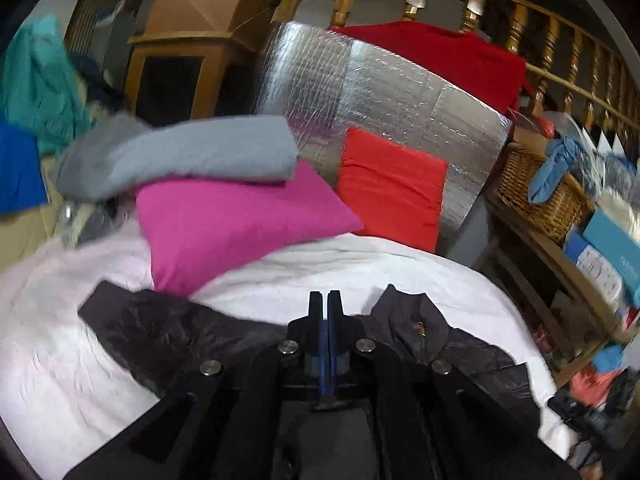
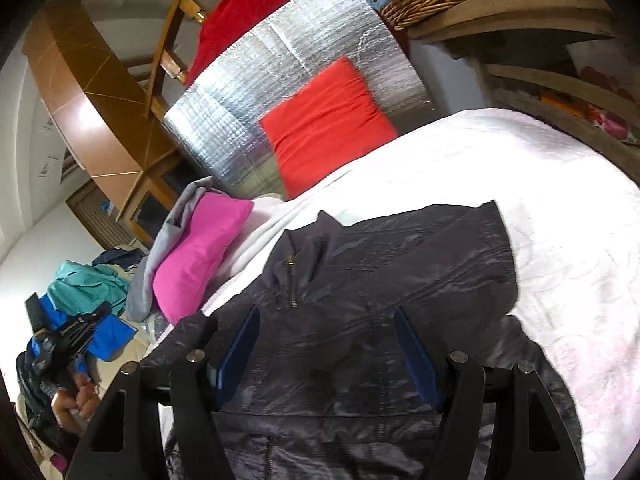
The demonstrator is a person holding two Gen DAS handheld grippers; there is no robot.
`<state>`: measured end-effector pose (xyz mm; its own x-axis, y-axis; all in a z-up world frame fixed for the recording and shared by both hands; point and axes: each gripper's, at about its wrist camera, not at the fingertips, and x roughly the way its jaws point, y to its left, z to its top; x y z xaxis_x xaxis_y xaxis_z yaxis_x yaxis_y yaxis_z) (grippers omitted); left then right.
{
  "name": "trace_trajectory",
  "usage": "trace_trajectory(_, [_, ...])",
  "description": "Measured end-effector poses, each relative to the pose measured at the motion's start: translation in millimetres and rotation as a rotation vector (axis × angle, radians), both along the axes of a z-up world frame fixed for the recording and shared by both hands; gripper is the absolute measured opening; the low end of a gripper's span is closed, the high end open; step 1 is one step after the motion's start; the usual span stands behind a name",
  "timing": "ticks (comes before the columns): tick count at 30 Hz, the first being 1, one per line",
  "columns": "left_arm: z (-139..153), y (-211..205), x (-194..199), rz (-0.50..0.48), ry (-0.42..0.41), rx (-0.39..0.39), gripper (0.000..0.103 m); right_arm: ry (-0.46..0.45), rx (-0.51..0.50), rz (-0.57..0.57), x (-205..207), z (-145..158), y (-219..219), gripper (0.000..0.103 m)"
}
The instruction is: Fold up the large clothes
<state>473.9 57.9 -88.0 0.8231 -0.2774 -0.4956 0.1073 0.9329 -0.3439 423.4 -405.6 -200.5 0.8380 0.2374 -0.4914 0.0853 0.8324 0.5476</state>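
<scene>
A dark, shiny jacket [image 2: 380,280] lies spread on the white bed cover [image 2: 540,184], zipper and collar toward the pillows. My right gripper [image 2: 328,340] hovers open just over its chest, one blue pad on each side, nothing pinched. In the left wrist view the jacket [image 1: 168,332] stretches across the bed below the camera. My left gripper [image 1: 325,308] is shut, pads pressed together, and no cloth shows between the tips. The left gripper [image 2: 102,312] also appears at the far left of the right wrist view, off the bed's side, held by a hand [image 2: 76,400].
A pink pillow [image 1: 224,224] under a folded grey cloth [image 1: 180,156] and a red cushion [image 1: 392,188] lean on a silver foil panel [image 1: 380,92] at the bed's head. A wicker basket [image 1: 540,192] on wooden shelves stands right. Teal clothes [image 1: 36,80] pile up left.
</scene>
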Motion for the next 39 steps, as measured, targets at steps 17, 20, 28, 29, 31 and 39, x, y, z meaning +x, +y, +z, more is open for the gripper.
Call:
trace_trajectory(17, [-179.8,182.9,62.1,0.369,0.534,-0.593,0.063,0.125,0.059,0.093,29.5,-33.1,33.5,0.081])
trace_trajectory(20, [-182.3,185.0,65.7,0.385,0.470,-0.635,0.063,0.115,0.042,0.098,32.6,-32.5,37.6,0.081])
trace_trajectory(28, [-133.2,162.6,60.8,0.362,0.327,-0.461,0.008,0.068,-0.017,0.068,25.1,-24.8,31.5,0.081])
trace_trajectory(29, [-116.7,152.1,61.7,0.336,0.290,-0.418,0.007,0.060,-0.021,0.057,22.8,-22.2,29.1,0.081])
trace_trajectory(31, [-84.2,125.7,55.4,0.264,0.217,-0.348,0.007,0.036,-0.027,0.029,15.5,-16.4,21.7,0.081])
trace_trajectory(39, [11.5,-45.9,-1.1,-0.186,-0.014,-0.132,0.007,-0.001,-0.012,-0.099,-8.0,-3.6,-20.3,0.081])
